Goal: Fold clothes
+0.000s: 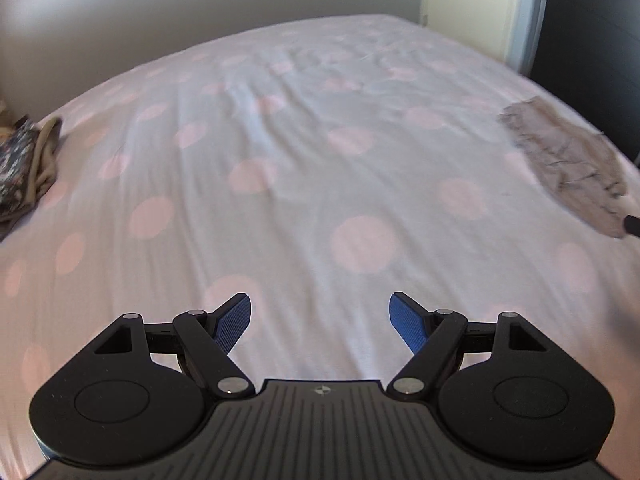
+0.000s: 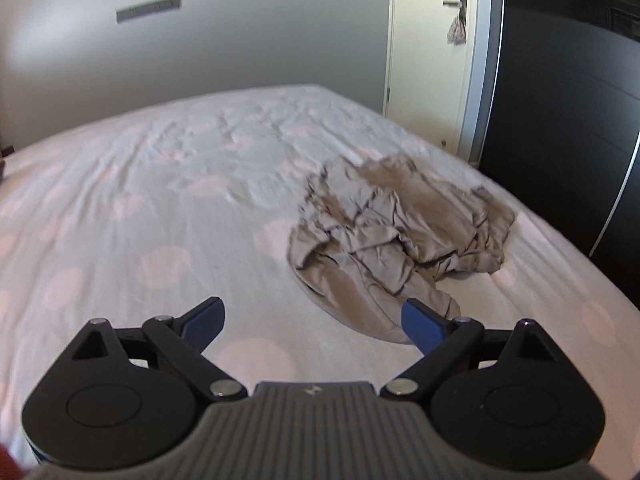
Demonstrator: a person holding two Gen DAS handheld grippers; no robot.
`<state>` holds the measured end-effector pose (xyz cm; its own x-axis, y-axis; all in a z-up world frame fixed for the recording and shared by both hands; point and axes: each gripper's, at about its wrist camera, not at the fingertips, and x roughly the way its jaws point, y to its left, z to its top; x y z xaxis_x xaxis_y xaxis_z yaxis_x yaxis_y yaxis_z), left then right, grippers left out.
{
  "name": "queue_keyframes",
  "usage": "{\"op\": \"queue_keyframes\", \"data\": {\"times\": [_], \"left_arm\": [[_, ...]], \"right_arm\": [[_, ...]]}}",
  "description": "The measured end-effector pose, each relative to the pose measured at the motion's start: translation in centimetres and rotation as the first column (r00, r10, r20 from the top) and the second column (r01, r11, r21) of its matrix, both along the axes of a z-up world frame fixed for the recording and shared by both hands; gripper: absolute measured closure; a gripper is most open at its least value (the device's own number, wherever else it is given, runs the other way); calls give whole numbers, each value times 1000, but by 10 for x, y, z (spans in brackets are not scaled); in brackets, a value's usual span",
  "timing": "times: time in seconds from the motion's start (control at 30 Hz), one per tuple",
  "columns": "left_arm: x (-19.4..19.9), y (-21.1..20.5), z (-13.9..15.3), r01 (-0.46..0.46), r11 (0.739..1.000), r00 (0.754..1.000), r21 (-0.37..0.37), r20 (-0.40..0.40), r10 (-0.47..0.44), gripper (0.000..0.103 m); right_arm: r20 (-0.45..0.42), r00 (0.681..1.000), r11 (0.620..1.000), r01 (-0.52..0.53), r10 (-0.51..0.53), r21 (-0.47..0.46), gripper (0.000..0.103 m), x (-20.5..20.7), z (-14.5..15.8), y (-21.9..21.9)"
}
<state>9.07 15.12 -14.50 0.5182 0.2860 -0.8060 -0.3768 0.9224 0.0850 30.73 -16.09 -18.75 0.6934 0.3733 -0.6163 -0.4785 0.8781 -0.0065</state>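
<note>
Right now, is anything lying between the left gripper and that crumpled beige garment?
Nothing: the left wrist view shows only bare polka-dot bedsheet between the open left gripper and the beige garment.

I'm in a home bedroom: a wide bed under a white sheet with pale pink polka dots [image 2: 160, 216] fills most of what I see, backed by a plain grey wall [image 2: 240, 48]. A cream door with a metal lever handle [image 2: 430, 60] stands at the far corner beside a tall dark wardrobe front [image 2: 568, 100]. A crumpled taupe garment [image 2: 384, 232] lies on the sheet, and a small heap of patterned and tan clothes [image 1: 24, 168] sits at the bed's left edge
</note>
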Motion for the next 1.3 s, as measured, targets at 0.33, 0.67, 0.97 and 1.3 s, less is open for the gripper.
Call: {"op": "queue_keyframes", "data": {"times": [0.33,0.67,0.97,1.3], "left_arm": [[-10,57,-35,-136,991,984,6,-114,136,27],[-26,88,-46,-220,975,962,15,-161,219,27],[-58,100,-31,-270,963,955,8,-127,269,27],[-116,114,1,-328,941,943,81,-26,331,27]], "right_arm": [[-54,994,990,87,-93,-113,8,120,-46,13],[-102,992,988,55,-71,-146,46,154,-64,41],[-101,995,983,4,-23,-185,75,128,-33,71],[-106,961,966,-257,256,-3,76,14,25,156]]}}
